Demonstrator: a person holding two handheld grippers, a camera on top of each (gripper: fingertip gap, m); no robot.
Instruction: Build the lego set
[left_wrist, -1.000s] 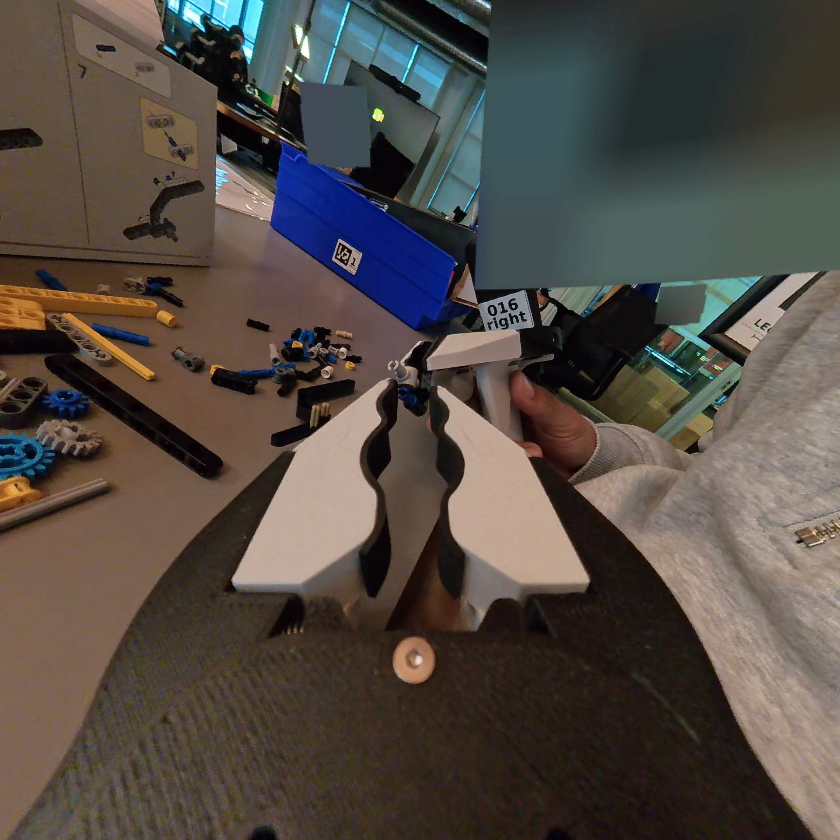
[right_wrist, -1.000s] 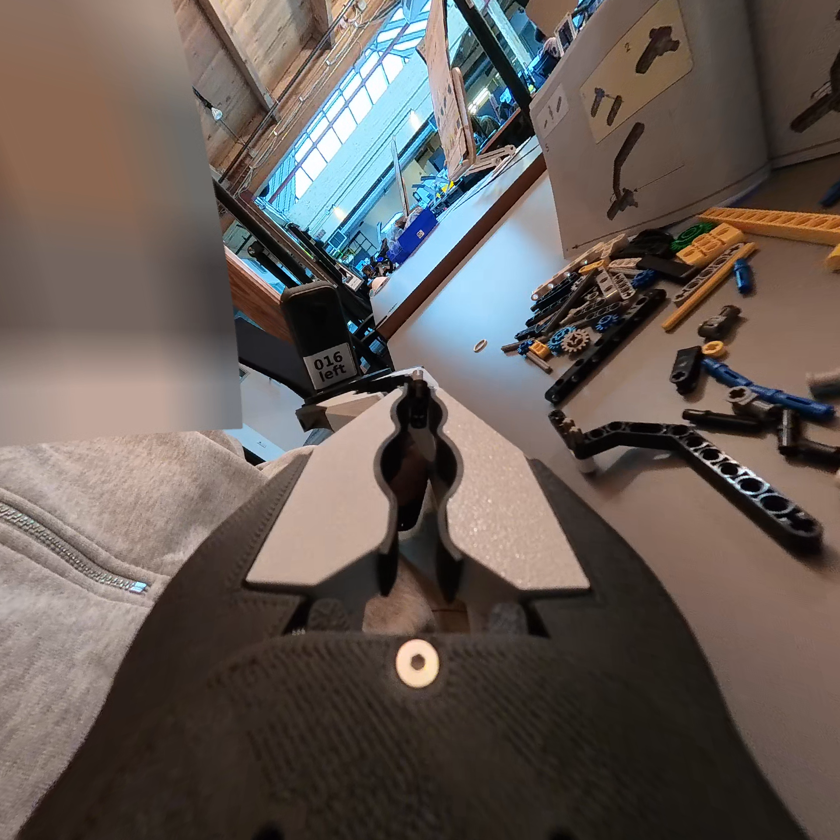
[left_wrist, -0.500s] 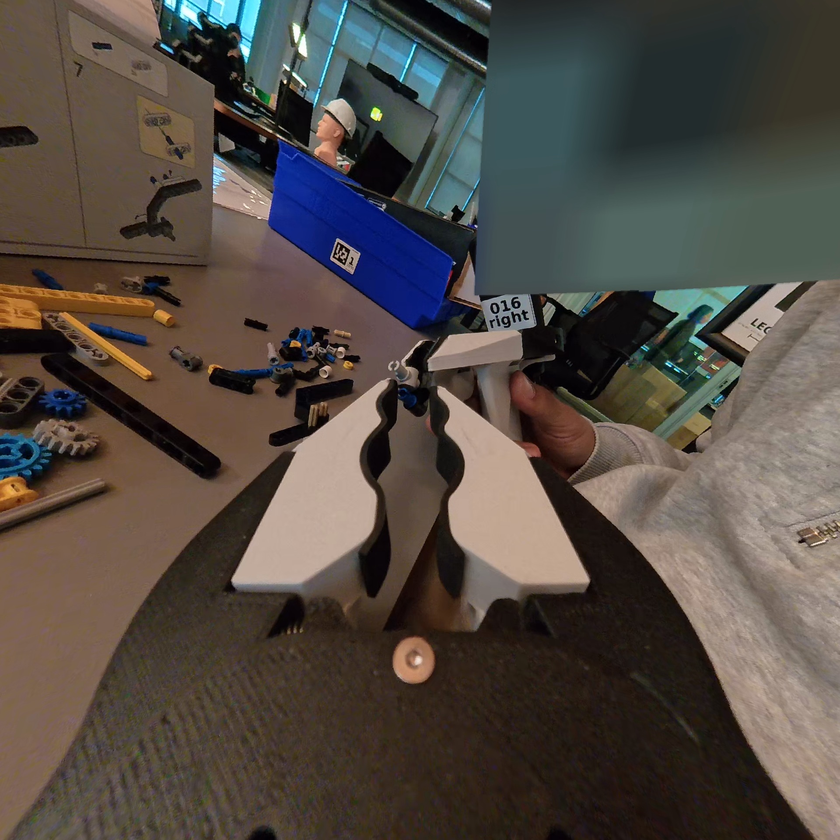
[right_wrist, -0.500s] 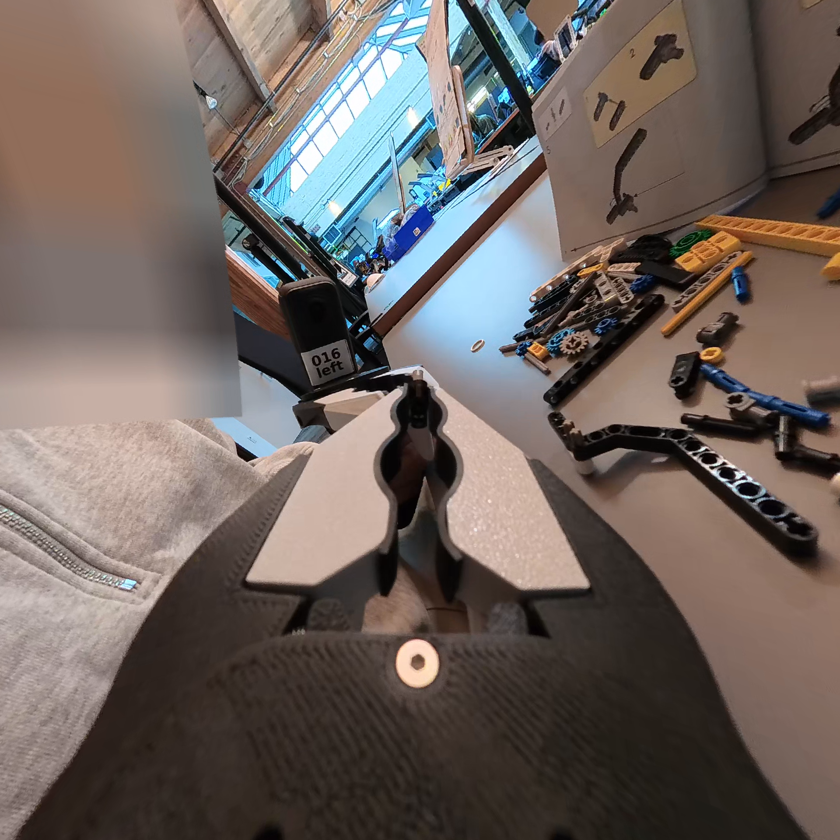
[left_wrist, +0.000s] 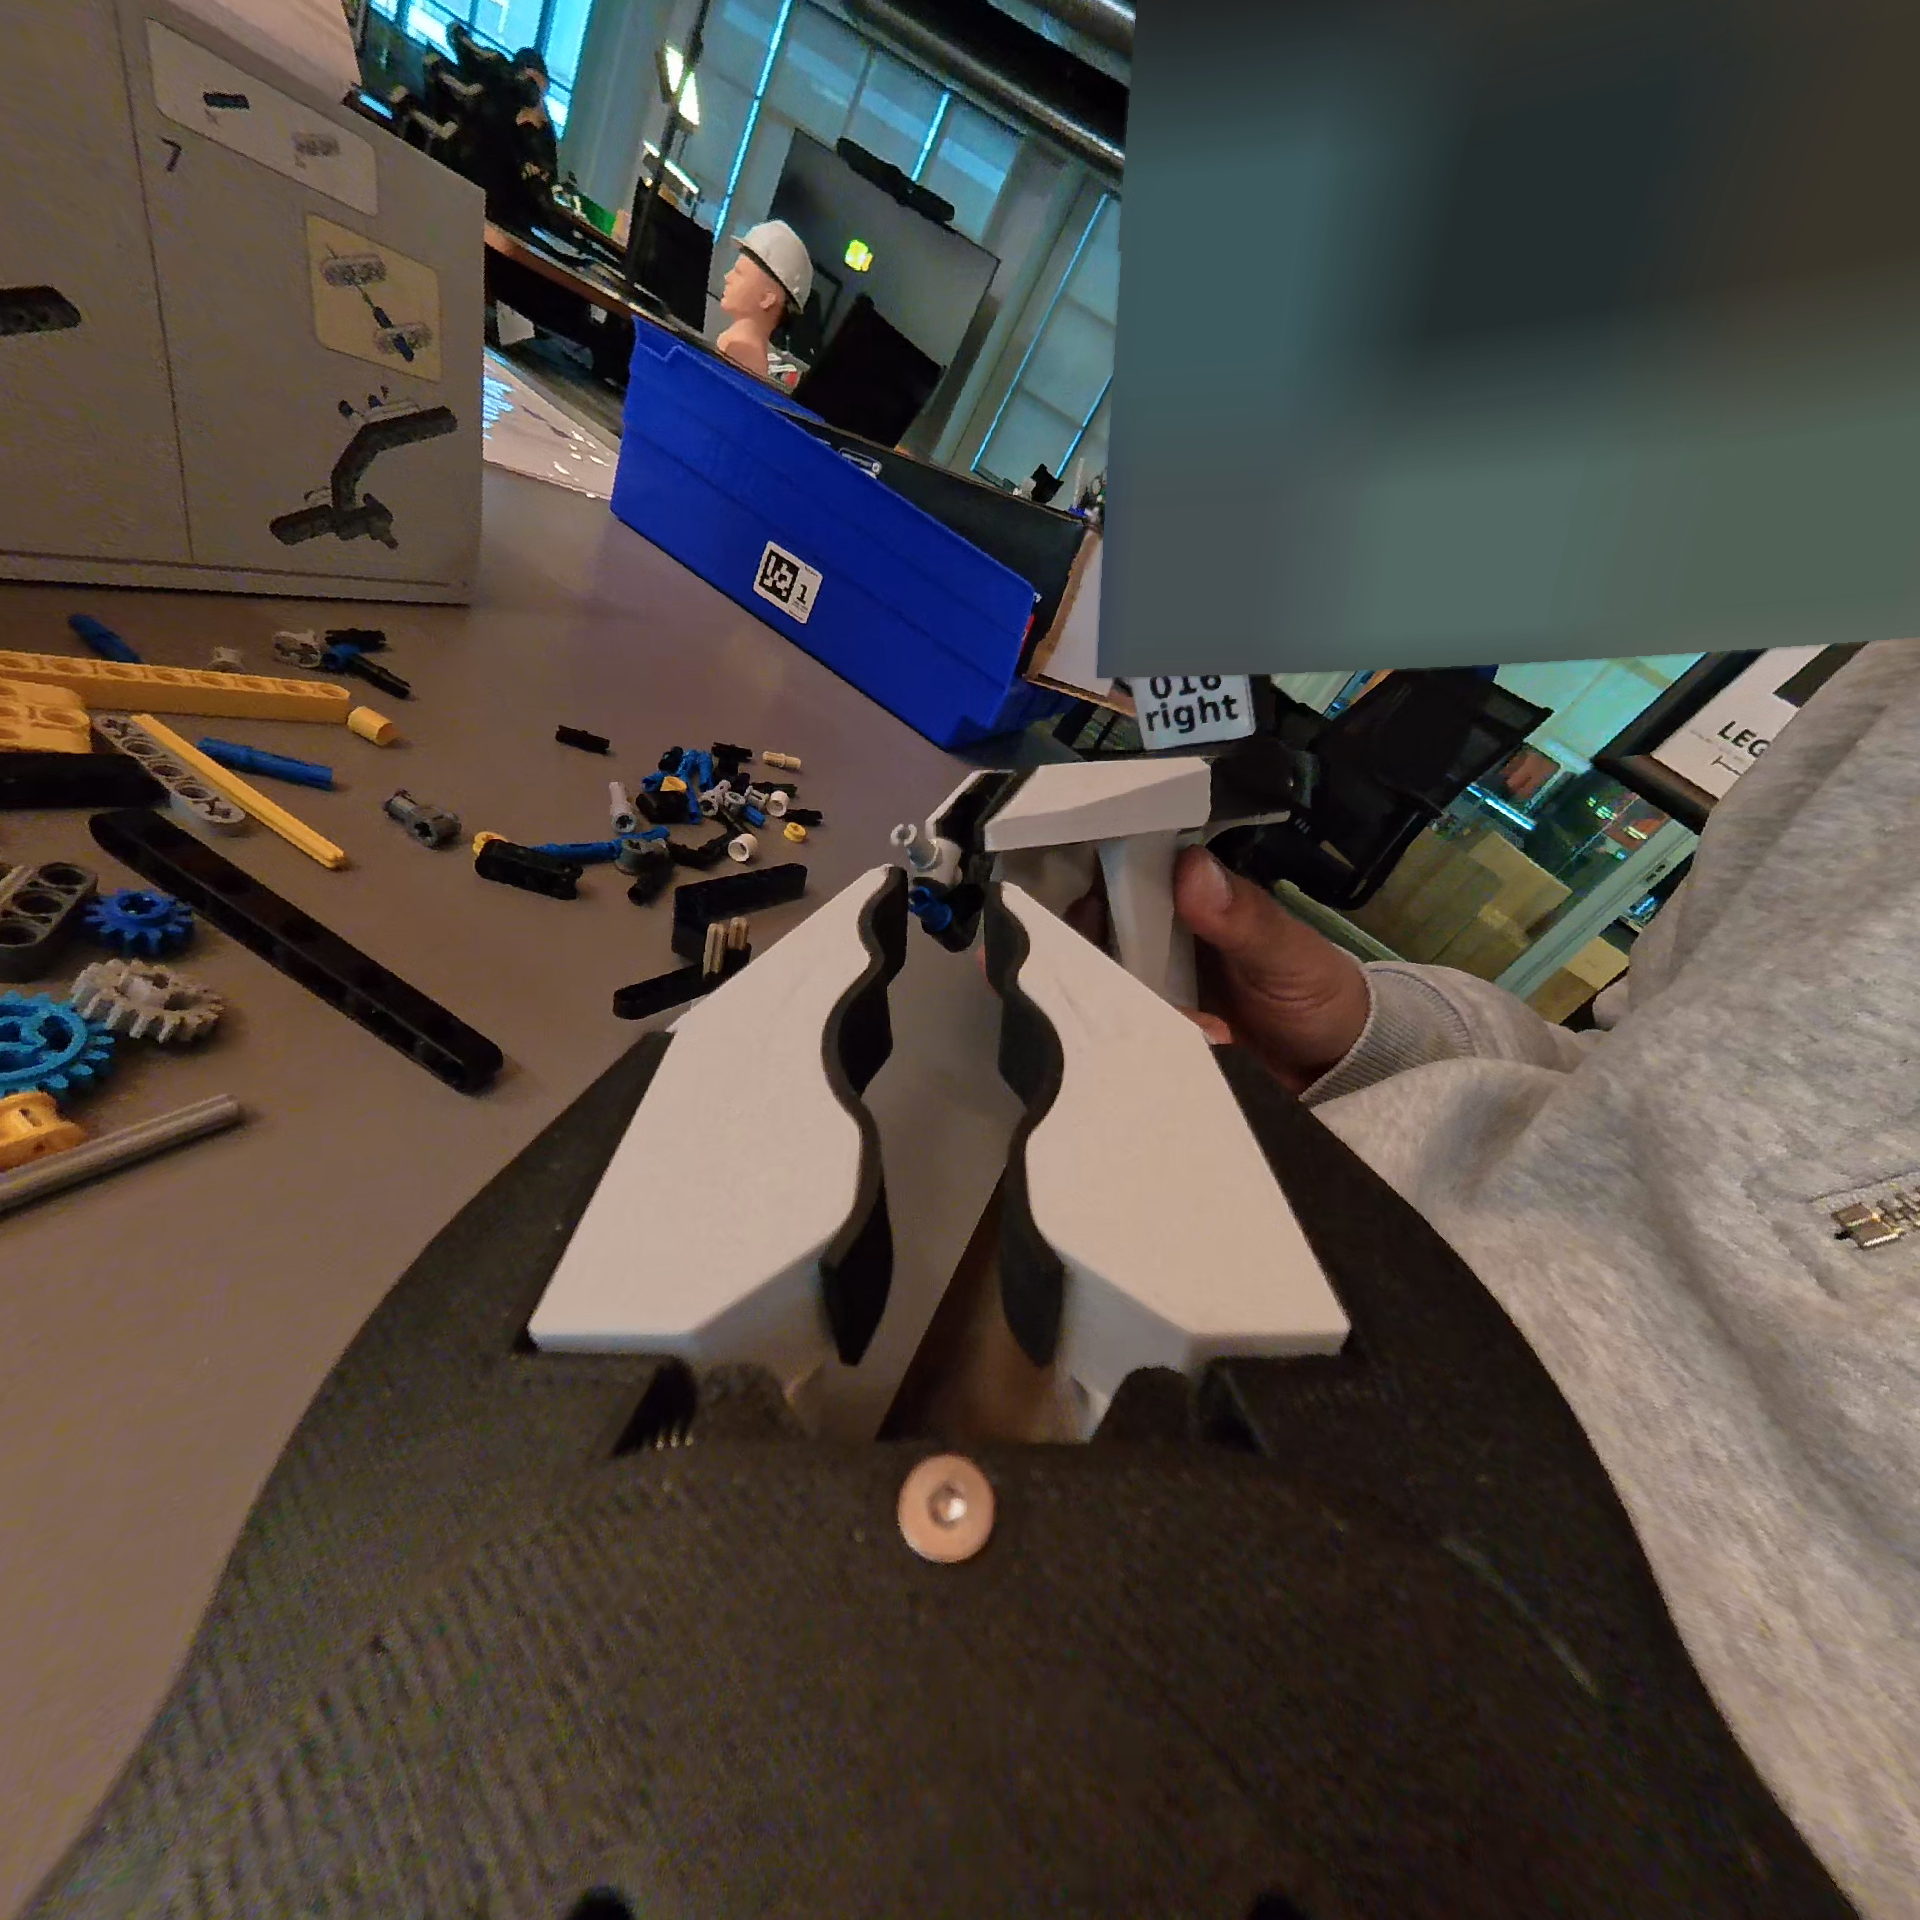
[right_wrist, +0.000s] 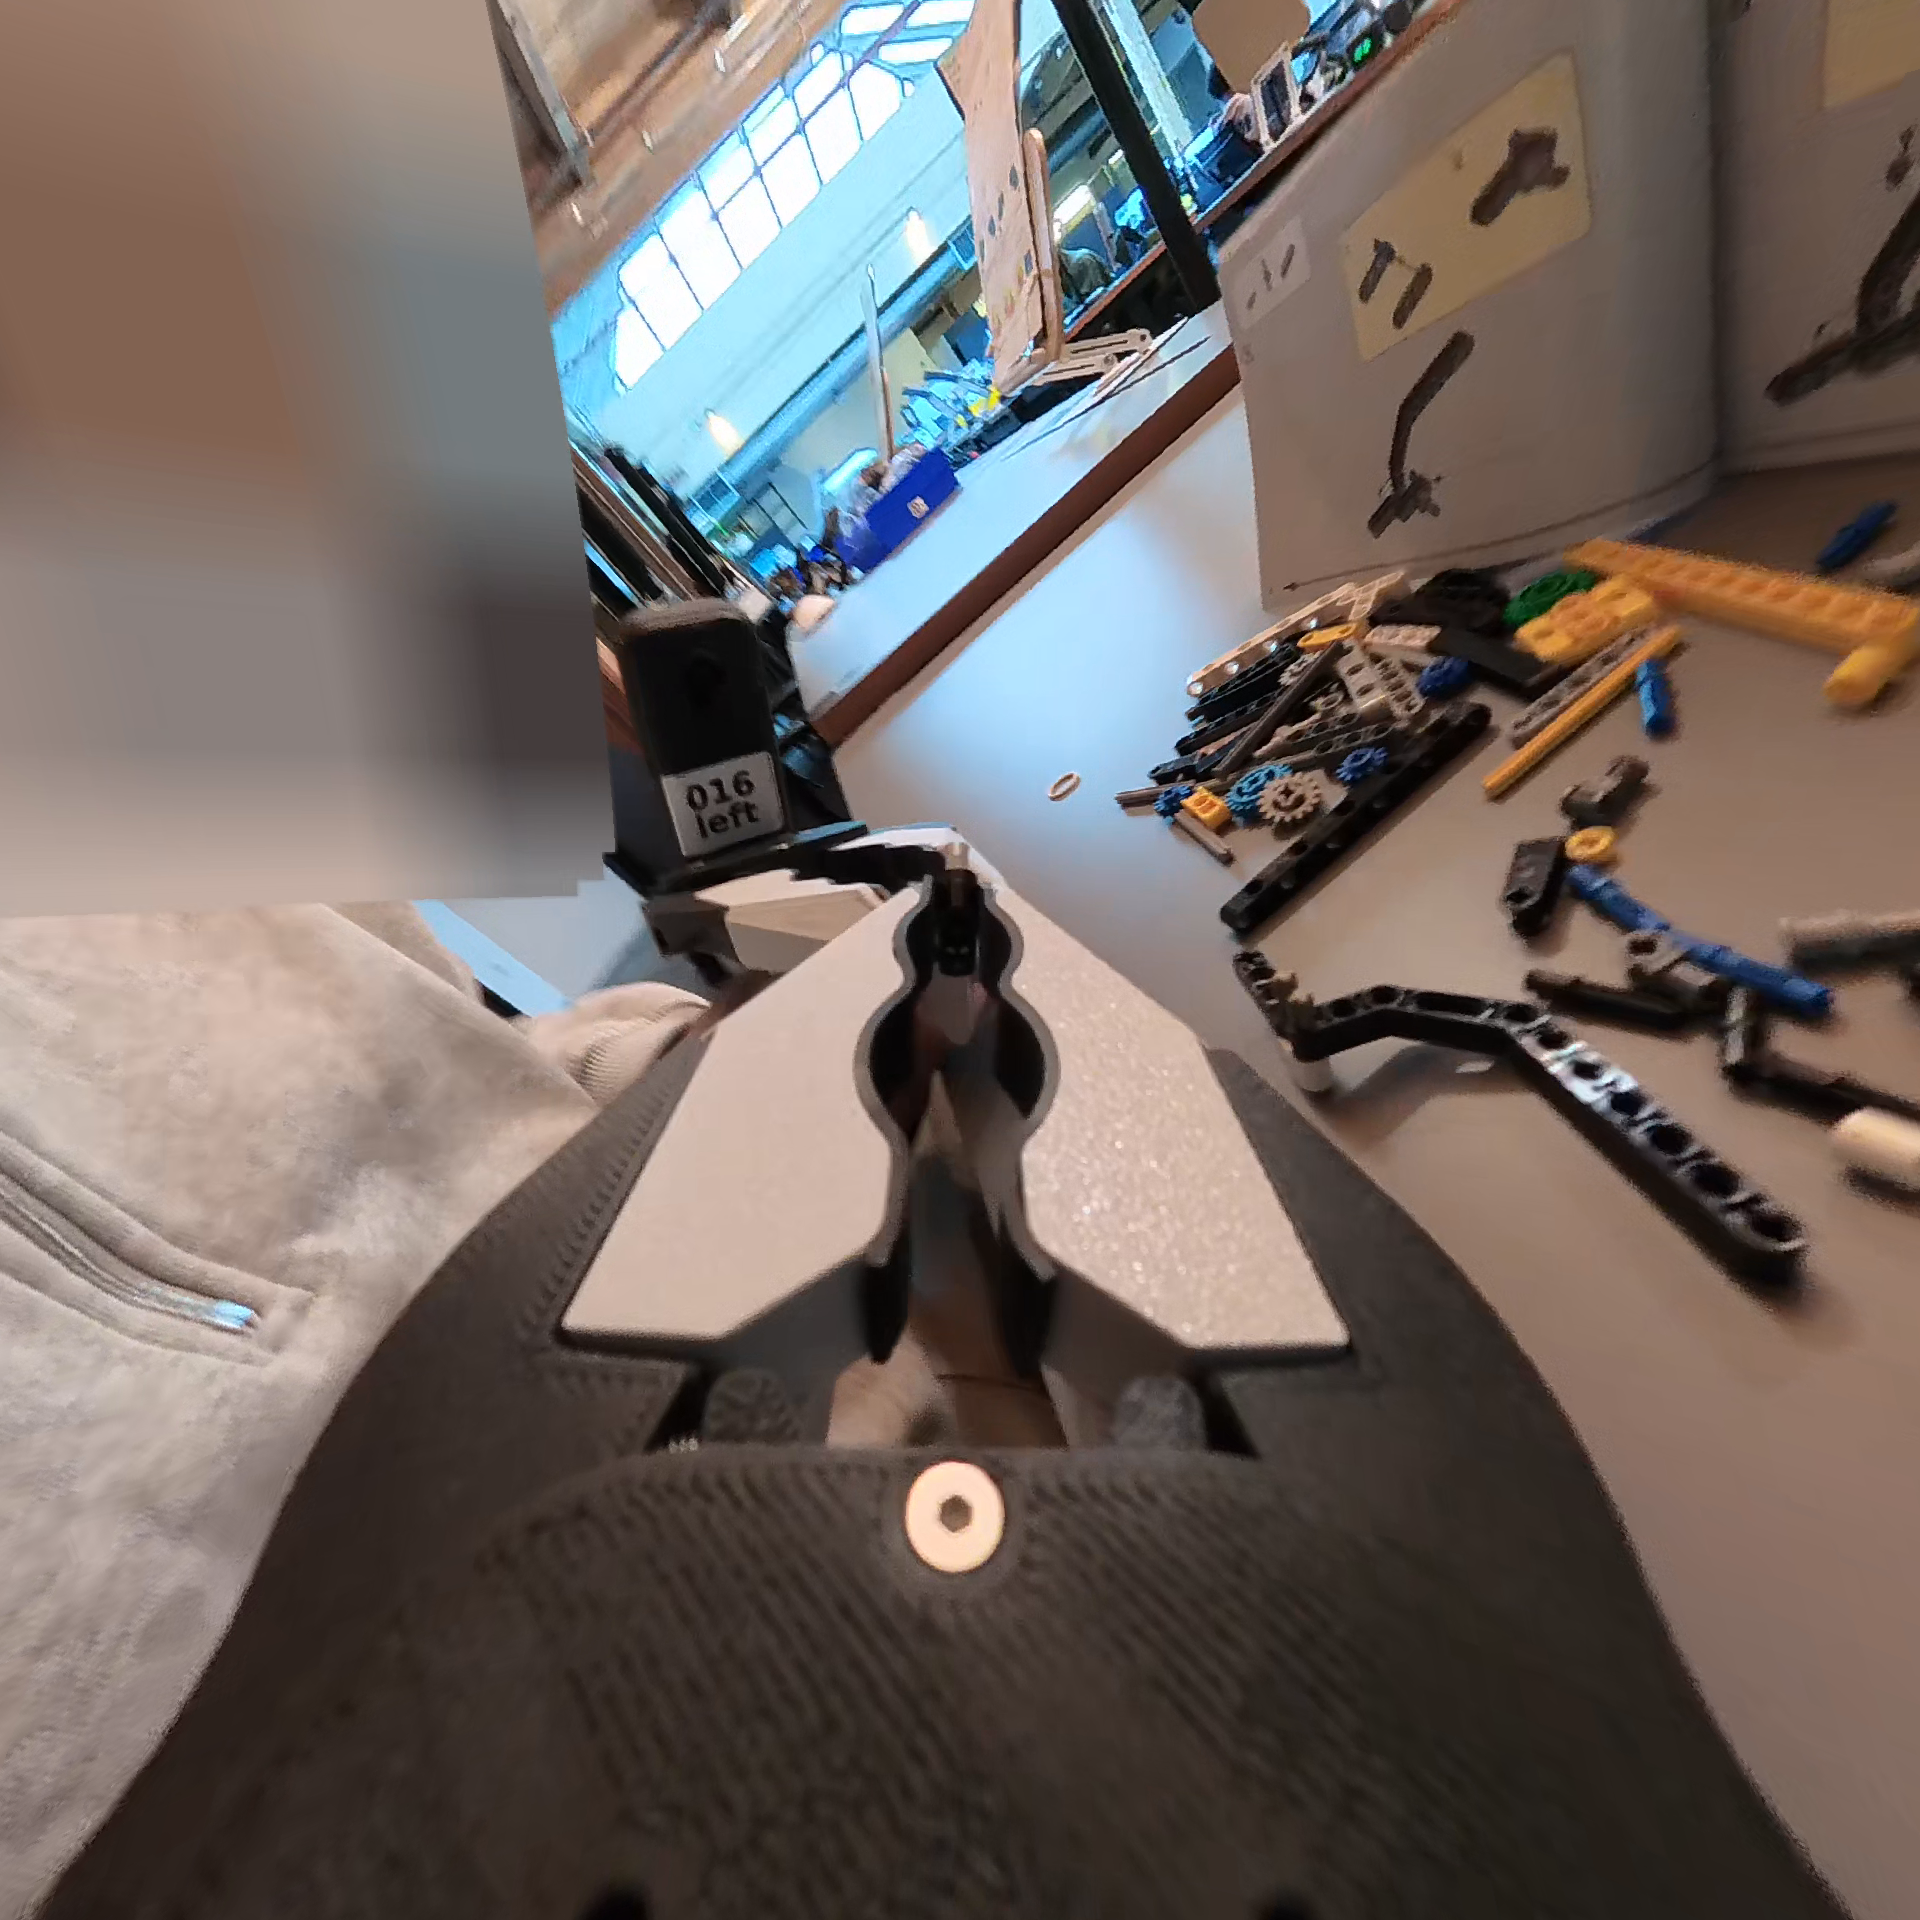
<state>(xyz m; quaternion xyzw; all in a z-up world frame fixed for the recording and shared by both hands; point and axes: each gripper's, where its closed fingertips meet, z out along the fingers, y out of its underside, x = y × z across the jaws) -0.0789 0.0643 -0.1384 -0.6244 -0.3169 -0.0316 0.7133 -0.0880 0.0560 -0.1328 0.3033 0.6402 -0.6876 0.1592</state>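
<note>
My left gripper (left_wrist: 940, 899) is held above the table with its tips closed around a small blue and black Lego piece (left_wrist: 933, 906). My right gripper (left_wrist: 971, 831) comes in from the right and meets it tip to tip, carrying a small black piece with a light grey pin (left_wrist: 916, 844). In the right wrist view the right gripper (right_wrist: 954, 914) is shut on that black piece (right_wrist: 956, 935), and the left gripper's fingers (right_wrist: 821, 883) lie just behind it. A hand (left_wrist: 1262, 987) holds the right gripper's handle.
Loose Lego parts (left_wrist: 707, 810) are scattered on the grey table. A long black beam (left_wrist: 301, 956), gears (left_wrist: 52, 1039) and yellow beams (left_wrist: 177, 686) lie to the left. A black angled beam (right_wrist: 1558, 1081) lies near the right gripper. An upright instruction booklet (left_wrist: 239, 312) and a blue bin (left_wrist: 831, 582) stand behind.
Both grippers stay tip to tip with their pieces. The right wrist view has shifted slightly and is a little blurred.
</note>
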